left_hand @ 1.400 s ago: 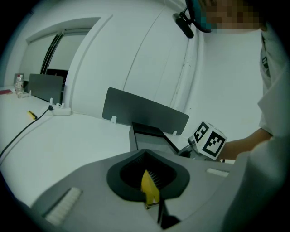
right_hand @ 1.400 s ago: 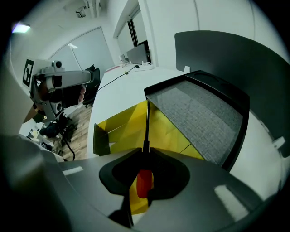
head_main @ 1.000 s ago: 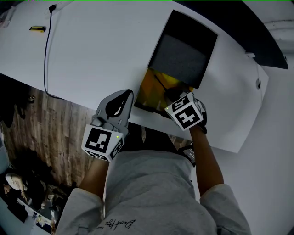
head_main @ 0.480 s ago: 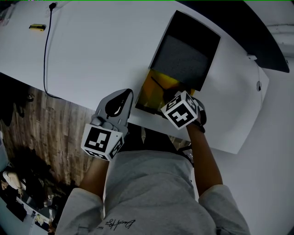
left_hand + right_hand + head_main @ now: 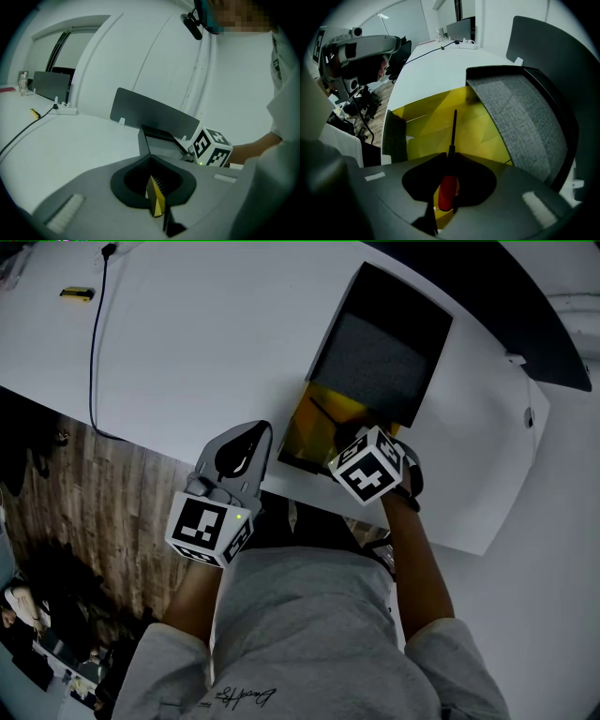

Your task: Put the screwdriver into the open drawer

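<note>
Directly over the open yellow drawer, the right gripper is clamping the screwdriver by its red handle, shaft pointing down into it, while the left gripper is idling alongside.

A dark box with a grey fabric top is being carried by the white worktop, with its yellow drawer being held open toward the near edge. A black cable is being led across the left part and over the near edge. A small yellow item is being kept just beside it, near the far edge.
</note>
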### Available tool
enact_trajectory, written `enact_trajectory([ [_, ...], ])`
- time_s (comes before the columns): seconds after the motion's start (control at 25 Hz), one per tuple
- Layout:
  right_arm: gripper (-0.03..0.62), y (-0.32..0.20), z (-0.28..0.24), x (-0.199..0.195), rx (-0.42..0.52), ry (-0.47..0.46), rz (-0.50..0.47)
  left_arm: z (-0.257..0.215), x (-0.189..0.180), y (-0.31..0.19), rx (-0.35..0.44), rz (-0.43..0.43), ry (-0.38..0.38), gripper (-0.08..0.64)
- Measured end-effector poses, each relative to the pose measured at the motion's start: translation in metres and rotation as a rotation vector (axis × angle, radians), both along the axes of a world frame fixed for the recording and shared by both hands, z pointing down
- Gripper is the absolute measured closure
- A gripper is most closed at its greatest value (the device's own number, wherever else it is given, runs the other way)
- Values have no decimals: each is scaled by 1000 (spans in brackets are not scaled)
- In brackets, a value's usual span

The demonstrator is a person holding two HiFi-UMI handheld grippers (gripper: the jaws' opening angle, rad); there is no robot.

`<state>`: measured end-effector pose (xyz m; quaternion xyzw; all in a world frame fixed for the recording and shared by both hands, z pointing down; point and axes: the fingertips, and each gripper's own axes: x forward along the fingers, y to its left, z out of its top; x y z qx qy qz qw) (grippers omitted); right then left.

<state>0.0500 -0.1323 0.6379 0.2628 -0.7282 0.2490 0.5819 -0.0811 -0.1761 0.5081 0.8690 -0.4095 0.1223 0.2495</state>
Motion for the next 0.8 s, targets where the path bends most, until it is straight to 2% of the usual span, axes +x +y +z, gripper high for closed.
enact_trajectory([
  [0.48, 483, 5, -1, -1, 4, 8, -37, -3, -2, 5, 5, 2, -5, 560],
  [0.8, 480, 3, -16, -1, 38, -37, -23, -11, 4, 10, 19, 20, -12, 560],
])
